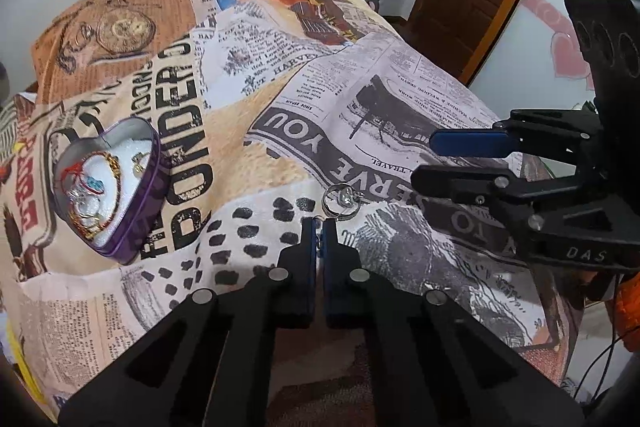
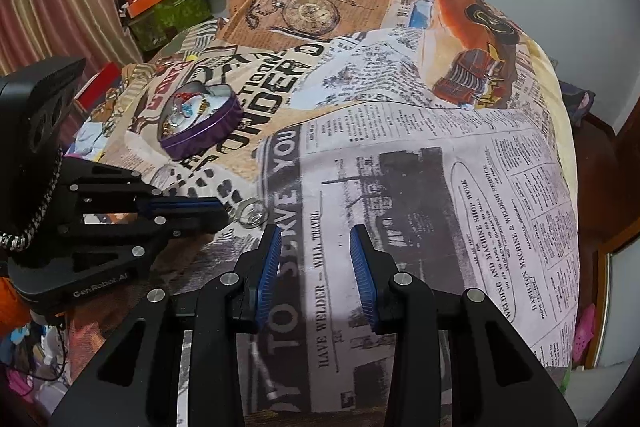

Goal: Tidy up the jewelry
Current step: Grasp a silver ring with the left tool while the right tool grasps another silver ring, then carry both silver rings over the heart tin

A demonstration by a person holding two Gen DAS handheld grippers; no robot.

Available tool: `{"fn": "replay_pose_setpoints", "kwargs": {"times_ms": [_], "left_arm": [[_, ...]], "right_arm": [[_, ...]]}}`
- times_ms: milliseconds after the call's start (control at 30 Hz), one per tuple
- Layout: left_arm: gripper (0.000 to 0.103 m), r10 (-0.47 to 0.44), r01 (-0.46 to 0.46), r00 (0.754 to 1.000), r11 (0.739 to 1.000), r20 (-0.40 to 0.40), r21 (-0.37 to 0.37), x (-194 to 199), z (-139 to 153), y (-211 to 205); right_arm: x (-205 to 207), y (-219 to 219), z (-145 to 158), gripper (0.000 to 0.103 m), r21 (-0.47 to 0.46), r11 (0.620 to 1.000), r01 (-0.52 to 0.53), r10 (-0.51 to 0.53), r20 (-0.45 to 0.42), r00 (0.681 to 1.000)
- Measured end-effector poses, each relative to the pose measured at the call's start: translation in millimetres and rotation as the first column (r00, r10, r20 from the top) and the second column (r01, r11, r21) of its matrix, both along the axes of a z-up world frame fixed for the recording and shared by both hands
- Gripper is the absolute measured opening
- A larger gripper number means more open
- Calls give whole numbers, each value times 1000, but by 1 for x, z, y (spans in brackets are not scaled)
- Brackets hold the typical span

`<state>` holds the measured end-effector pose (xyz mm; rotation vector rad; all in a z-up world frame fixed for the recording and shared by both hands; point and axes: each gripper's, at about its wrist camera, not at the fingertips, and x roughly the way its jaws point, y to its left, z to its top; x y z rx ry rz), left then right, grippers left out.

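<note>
The left gripper (image 1: 319, 223) has its two blue pads pressed together, right at the near edge of a silver ring (image 1: 341, 199) lying on the bedspread (image 1: 400, 99). I cannot tell if the pads have caught the ring's thin band or just closed beside it — only a tiny bit shows at the tips. The tips point down at the cloth because the ring lies flat and low. The right gripper (image 2: 316, 241) is spread apart with nothing in it; it hangs just beside the ring, out of the way. Off to the left sits a purple heart-shaped tin (image 1: 110, 187) with its lid off — other jewelry lies in it, so the ring likely belongs there too.
</note>
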<state>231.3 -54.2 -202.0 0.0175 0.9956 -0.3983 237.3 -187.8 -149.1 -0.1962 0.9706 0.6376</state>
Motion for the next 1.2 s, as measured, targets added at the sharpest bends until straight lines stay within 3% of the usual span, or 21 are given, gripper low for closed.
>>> {"fn": "replay_pose_setpoints", "kwargs": {"times_ms": [567, 800, 867, 1200], "left_arm": [[0, 60, -47, 987, 995, 149, -88, 2, 63, 31], [0, 92, -75, 982, 992, 163, -104, -1, 67, 44], [0, 99, -82, 982, 991, 164, -106, -4, 67, 47], [0, 146, -127, 971, 985, 186, -115, -11, 76, 67]], "right_arm": [[-1, 44, -12, 32, -33, 994, -107, 106, -11, 994], [-1, 58, -17, 32, -56, 988, -145, 144, -11, 989], [-2, 58, -17, 20, -56, 988, -144, 144, -12, 990], [-2, 61, 3, 20, -31, 992, -123, 123, 26, 992]]}}
